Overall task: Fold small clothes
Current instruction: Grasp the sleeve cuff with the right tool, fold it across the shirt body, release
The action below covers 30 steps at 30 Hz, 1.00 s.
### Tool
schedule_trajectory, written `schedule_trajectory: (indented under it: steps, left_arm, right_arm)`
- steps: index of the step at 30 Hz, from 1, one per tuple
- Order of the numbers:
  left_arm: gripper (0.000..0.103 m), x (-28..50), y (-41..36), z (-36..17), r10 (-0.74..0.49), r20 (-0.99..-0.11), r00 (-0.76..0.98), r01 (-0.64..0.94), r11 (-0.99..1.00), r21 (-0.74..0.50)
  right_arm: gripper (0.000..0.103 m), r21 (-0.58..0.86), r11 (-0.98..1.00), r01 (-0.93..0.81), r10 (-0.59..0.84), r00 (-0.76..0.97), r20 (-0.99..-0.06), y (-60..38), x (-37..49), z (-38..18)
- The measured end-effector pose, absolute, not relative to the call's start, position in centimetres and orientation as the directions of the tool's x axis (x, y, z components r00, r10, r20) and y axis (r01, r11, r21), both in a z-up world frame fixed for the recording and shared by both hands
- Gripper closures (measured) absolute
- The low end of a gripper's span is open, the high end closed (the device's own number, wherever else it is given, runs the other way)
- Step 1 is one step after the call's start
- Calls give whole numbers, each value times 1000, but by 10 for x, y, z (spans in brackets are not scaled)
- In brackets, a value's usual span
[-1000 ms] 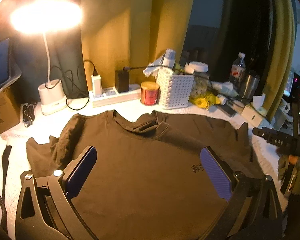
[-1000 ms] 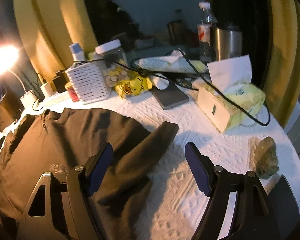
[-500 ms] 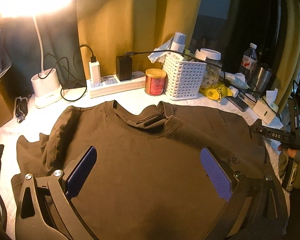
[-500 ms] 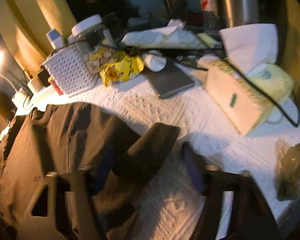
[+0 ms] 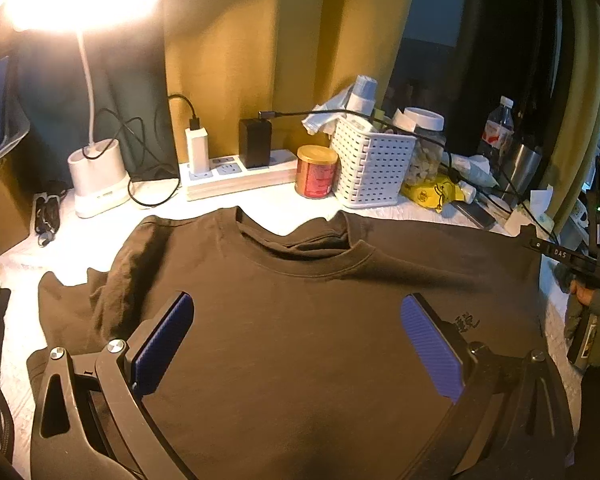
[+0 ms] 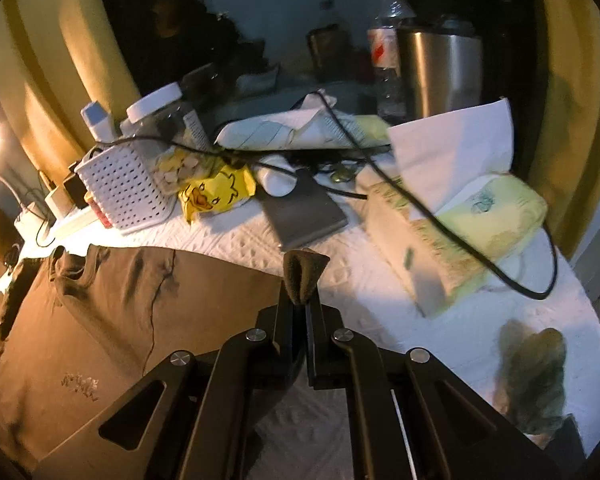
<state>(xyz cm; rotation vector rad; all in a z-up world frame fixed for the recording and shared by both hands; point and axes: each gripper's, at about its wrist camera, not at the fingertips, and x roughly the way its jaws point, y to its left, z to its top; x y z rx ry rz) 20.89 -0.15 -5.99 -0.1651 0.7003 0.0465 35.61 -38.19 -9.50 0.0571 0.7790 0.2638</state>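
Note:
A dark brown sweatshirt [image 5: 300, 320] lies face up on the white table cover, collar toward the back. My left gripper [image 5: 296, 344] is open and empty, hovering over the chest, blue pads wide apart. My right gripper [image 6: 300, 300] is shut on the sweatshirt's right sleeve cuff [image 6: 303, 276], which bunches up between the jaws. The sweatshirt body [image 6: 120, 320] spreads to its left. The right gripper also shows at the left wrist view's right edge [image 5: 568, 258]. The left sleeve [image 5: 72, 304] lies crumpled at the left.
Along the back stand a lamp base [image 5: 96, 180], power strip [image 5: 236, 172], red can [image 5: 317, 172], white basket [image 5: 372, 168], jar [image 6: 160, 120] and steel tumbler [image 6: 440, 68]. A tissue box [image 6: 460, 232], phone [image 6: 304, 212] and black cable [image 6: 440, 216] lie right of the sweatshirt.
My right gripper moved forward over the sleeve end and closed on the cuff. The left gripper moved closer over the sweatshirt and stayed open.

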Motion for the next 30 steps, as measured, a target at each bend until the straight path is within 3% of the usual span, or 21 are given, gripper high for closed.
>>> schedule_trajectory:
  steps: [17, 30]
  left_arm:
    - [1, 168, 12, -44, -31, -588, 809, -85, 982, -169]
    - [1, 135, 47, -43, -10, -552, 834, -106, 978, -178]
  right_arm:
    - [97, 67, 946, -318, 296, 757, -583, -333, 311, -45]
    - [97, 17, 888, -459, 367, 686, -628, -243, 286, -50]
